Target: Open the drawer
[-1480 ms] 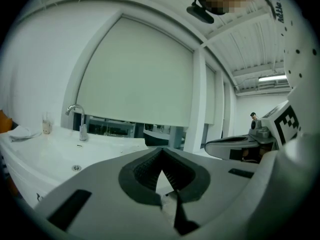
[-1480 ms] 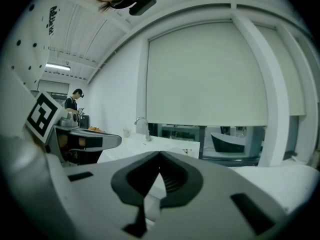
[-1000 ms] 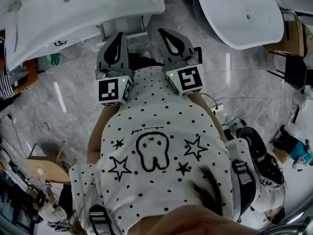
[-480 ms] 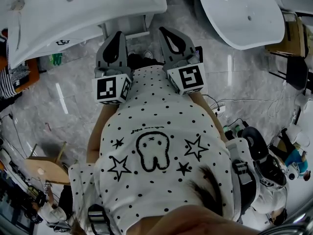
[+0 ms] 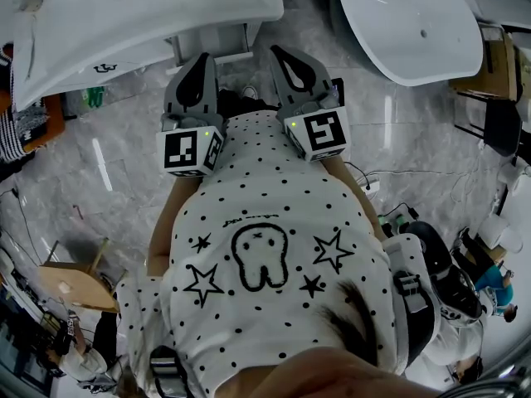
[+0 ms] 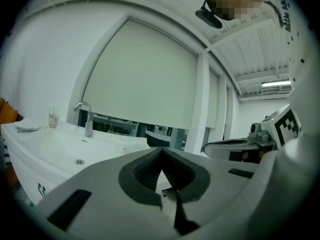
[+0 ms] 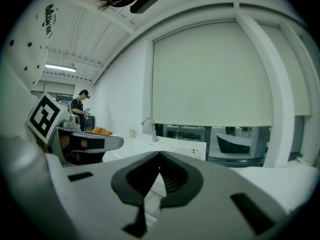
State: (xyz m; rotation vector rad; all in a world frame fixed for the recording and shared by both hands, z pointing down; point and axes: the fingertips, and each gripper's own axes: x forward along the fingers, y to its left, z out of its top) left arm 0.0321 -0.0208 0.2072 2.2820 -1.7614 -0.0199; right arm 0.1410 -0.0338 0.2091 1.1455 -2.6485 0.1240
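a white washbasin (image 5: 149,15) stands ahead on the left, but no drawer shows in any view. the left gripper (image 5: 199,63) sits at the person's chest, jaws pressed together, empty; the right gripper (image 5: 282,56) beside it likewise. the opening looks unstarted: reaching, gripping and pulling all remain.

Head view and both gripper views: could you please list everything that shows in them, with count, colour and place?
Washbasin: one, white, top left of the head view.
Faucet: one, chrome, on the washbasin's rim.
Oval basin: one, white, top right of the head view.
Roller blind: one large, pale, lowered behind the washbasin.
Floor: grey marble, around both basins.
Bystander: one, dark clothes, far left of the right gripper view.
Shirt: one, white with black dots and stars, lower head view.
Left gripper: one, grey, shut, empty.
Right gripper: one, grey, shut, empty.
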